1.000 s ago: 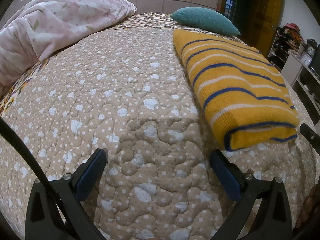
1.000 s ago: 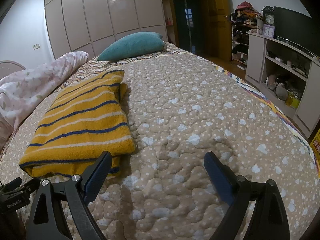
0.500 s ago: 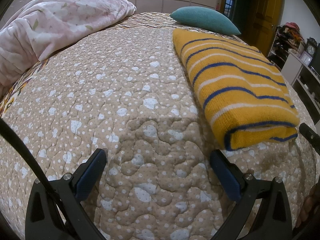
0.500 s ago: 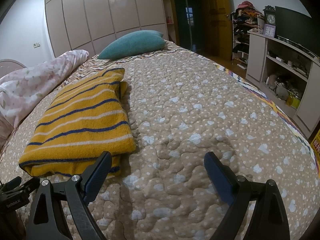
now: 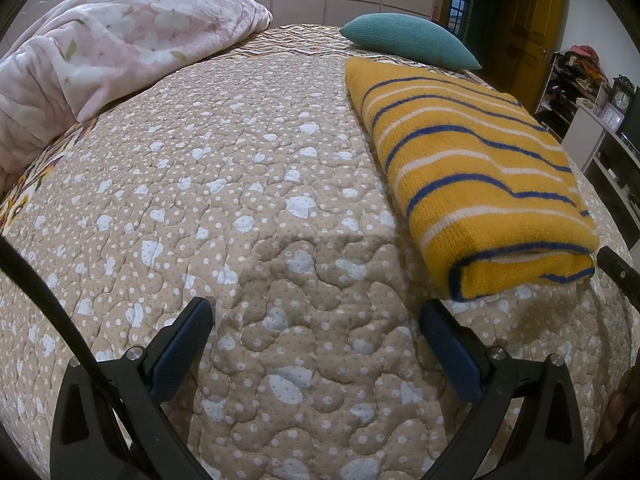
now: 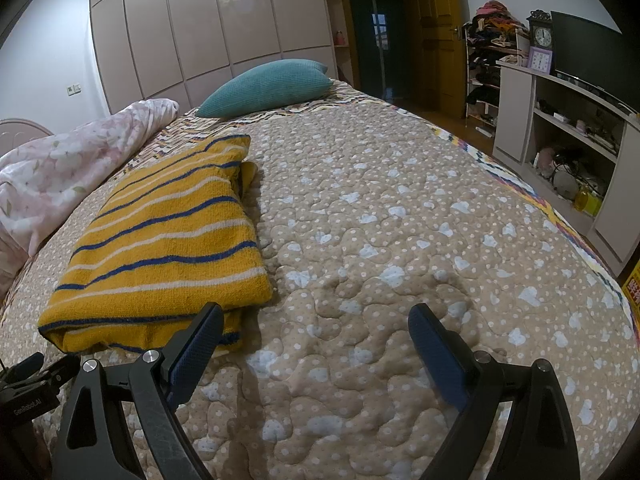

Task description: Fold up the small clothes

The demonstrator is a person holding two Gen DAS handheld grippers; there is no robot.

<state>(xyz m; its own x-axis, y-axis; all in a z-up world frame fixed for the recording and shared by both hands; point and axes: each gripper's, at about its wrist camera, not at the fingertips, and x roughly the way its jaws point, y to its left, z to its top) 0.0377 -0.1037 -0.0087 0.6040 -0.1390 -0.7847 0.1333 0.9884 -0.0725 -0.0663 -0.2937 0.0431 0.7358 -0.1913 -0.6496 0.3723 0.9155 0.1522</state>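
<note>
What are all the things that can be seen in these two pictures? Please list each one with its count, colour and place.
striped sweater: one, yellow with blue and white stripes, folded, lying on the bed ahead of the grippers
quilt: one, beige with white dots and pale patches, covering the bed
pillow: one, teal, at the far end of the bed
comforter: one, pink floral, bunched along the bed's left side
wardrobe: one, pale doors, back wall
door: one, brown wood, far right corner
shelf unit: one, white, right of the bed
clock: one, dark frame, on the shelf unit
left gripper: one, black with blue pads, open, above the quilt
right gripper: one, same colours, open, beside the sweater's near edge
</note>
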